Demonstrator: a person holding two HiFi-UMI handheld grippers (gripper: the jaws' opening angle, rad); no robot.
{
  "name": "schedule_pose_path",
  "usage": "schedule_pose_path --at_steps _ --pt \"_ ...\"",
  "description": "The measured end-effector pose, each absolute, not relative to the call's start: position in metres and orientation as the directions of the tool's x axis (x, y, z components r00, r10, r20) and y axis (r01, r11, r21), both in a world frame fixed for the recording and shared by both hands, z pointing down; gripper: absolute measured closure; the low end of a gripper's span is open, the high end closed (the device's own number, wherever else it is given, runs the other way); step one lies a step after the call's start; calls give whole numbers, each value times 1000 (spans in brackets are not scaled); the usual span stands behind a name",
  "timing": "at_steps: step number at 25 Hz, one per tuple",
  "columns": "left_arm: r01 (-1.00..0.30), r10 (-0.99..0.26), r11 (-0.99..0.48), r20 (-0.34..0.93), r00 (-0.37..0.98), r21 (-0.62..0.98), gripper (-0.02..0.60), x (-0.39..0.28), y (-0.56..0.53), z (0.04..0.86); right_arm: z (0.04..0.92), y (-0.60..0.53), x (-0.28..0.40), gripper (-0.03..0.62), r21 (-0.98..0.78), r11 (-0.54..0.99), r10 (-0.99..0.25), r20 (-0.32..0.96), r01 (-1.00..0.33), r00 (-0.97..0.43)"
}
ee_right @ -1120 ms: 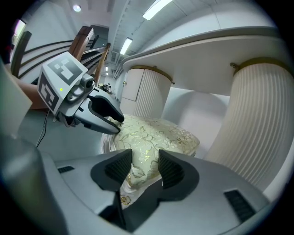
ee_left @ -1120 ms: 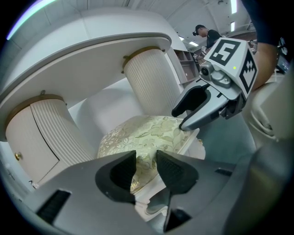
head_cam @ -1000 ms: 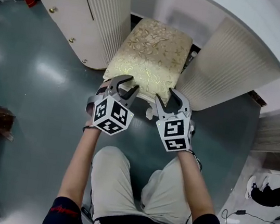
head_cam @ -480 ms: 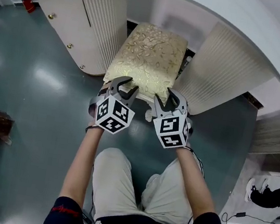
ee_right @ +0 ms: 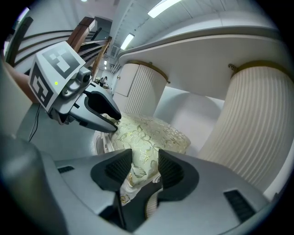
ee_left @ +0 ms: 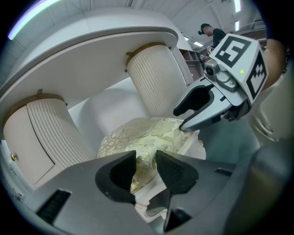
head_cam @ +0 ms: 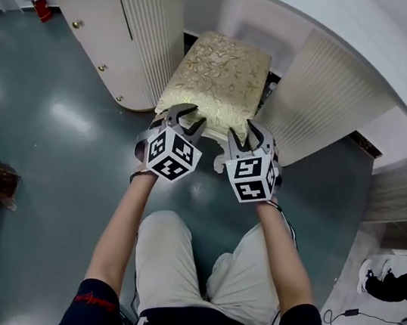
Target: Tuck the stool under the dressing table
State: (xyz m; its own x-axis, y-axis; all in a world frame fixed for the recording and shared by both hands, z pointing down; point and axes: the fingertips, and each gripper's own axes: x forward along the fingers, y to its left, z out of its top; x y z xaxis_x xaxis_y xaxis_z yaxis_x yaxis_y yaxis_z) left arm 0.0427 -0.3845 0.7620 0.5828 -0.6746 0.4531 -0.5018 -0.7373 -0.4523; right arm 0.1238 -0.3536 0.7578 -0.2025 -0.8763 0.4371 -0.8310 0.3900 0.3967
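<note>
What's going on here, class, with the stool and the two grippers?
A person holds the left gripper and right gripper at the near edge of the stool, jaws apart. The stool stands partly under the dressing table, between its two ribbed cabinets, with its near end sticking out.

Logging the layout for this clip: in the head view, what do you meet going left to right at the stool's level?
Dressing table's left pedestal → gold-patterned stool → dressing table's right pedestal.
</note>
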Motion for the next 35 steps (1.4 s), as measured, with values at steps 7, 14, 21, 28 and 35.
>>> schedule_pose_path --at_steps 7,14,21,28,35 --pt "-527 -696 -718 443 565 -455 431 53 -395 761 758 -363 131 428 437 367 -889 423 -821 -172" --pt "-527 -722 -690 430 542 -496 453 68 -412 761 759 -381 138 493 492 322 -914 384 -809 -131" --pt "-525 -713 -700 438 547 -484 456 71 -418 761 761 -387 139 505 509 337 -910 393 -792 -135" --pt "-522 -715 -698 436 546 -491 456 72 -423 762 762 -393 141 505 513 328 -911 392 -793 -124" --pt "-525 -723 -689 427 543 -500 456 75 -429 762 762 -398 143 510 515 326 -912 392 -793 -121"
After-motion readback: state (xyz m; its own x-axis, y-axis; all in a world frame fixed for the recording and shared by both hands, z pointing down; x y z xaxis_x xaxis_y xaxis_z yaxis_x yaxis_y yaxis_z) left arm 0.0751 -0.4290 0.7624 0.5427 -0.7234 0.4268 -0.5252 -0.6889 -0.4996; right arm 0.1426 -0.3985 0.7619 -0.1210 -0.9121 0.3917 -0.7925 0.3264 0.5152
